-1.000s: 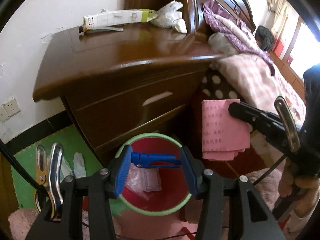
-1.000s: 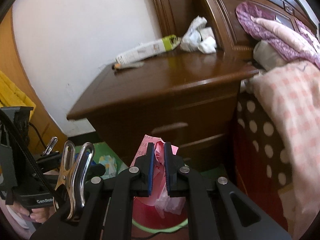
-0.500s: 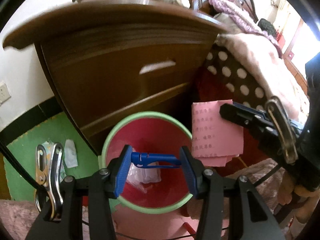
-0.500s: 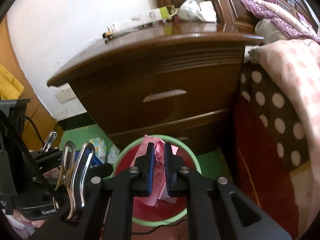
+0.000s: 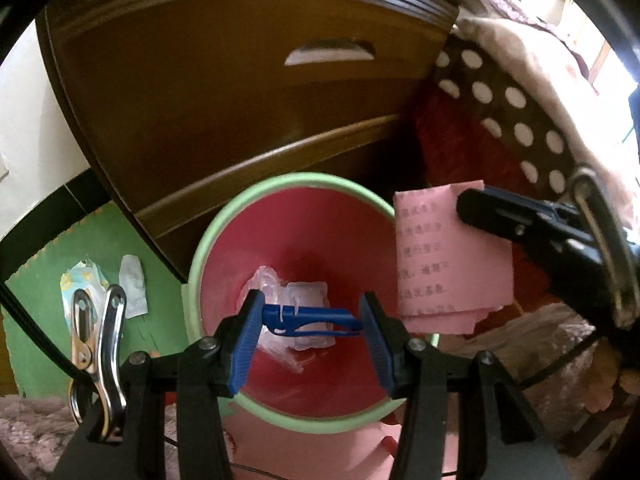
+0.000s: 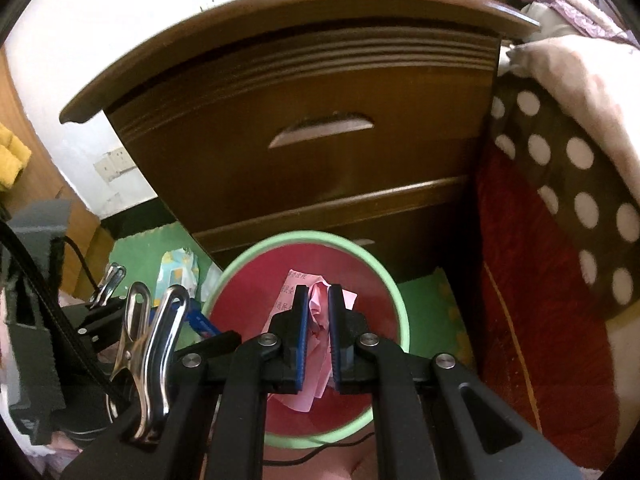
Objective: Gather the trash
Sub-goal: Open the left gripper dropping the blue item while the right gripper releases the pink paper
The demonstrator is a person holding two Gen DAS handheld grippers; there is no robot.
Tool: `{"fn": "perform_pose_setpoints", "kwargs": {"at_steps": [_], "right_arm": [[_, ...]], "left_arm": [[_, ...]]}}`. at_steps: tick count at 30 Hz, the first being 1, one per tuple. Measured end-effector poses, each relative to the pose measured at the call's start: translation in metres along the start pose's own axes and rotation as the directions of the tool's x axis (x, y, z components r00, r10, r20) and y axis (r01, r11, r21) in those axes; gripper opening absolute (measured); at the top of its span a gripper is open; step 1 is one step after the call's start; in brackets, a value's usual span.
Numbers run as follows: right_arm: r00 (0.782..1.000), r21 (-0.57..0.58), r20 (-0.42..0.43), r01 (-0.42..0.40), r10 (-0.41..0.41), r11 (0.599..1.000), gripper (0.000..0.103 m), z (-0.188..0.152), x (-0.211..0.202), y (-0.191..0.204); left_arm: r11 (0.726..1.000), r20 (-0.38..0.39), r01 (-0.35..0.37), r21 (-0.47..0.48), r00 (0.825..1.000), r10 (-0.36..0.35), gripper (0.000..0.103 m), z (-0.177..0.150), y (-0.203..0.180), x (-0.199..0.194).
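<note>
My left gripper is shut on a blue plastic clip, which spans the gap between the blue pads. It hangs over a red bin with a green rim. Clear plastic wrappers lie at the bin's bottom. At the right of the left wrist view, my right gripper pinches a folded pink printed paper above the bin's right rim. In the right wrist view the right gripper is shut on the crumpled pink paper, right above the bin.
A dark wooden nightstand with drawers stands just behind the bin. A bed with a polka-dot sheet and a pink blanket rises on the right. Loose wrappers lie on the green floor mat left of the bin.
Both grippers have come down toward the bin, which now looks larger. The nightstand top has slid out of the left view. Both grips are unchanged.
</note>
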State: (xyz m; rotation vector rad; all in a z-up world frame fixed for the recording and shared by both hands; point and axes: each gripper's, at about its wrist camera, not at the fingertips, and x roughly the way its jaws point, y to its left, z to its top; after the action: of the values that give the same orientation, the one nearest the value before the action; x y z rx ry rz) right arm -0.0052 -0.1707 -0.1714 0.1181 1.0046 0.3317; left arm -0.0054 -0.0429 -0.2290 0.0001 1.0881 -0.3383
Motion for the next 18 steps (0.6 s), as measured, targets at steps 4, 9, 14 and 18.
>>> {"fn": "perform_pose_setpoints", "kwargs": {"at_steps": [4,9,14,18], "right_arm": [[1.000,0.002,-0.010,0.001,-0.001,1.000,0.010,-0.002,0.007,-0.001],[1.000,0.010,-0.024,-0.002,0.002,1.000,0.010,-0.005,0.012,-0.003],[1.000,0.015,-0.029,-0.004,0.005,1.000,0.010,-0.006,0.012,-0.004],[0.999,0.019,-0.031,-0.006,0.006,1.000,0.010,-0.007,0.014,-0.005]], "left_arm": [[1.000,-0.013,-0.008,-0.010,1.000,0.008,0.051,-0.002,0.003,0.012],[1.000,-0.021,-0.002,-0.014,1.000,0.001,0.051,-0.001,0.007,0.020],[1.000,-0.019,-0.003,-0.004,1.000,0.003,0.051,-0.001,0.004,0.021],[1.000,-0.023,-0.006,-0.002,1.000,0.006,0.051,-0.001,0.003,0.022]]}}
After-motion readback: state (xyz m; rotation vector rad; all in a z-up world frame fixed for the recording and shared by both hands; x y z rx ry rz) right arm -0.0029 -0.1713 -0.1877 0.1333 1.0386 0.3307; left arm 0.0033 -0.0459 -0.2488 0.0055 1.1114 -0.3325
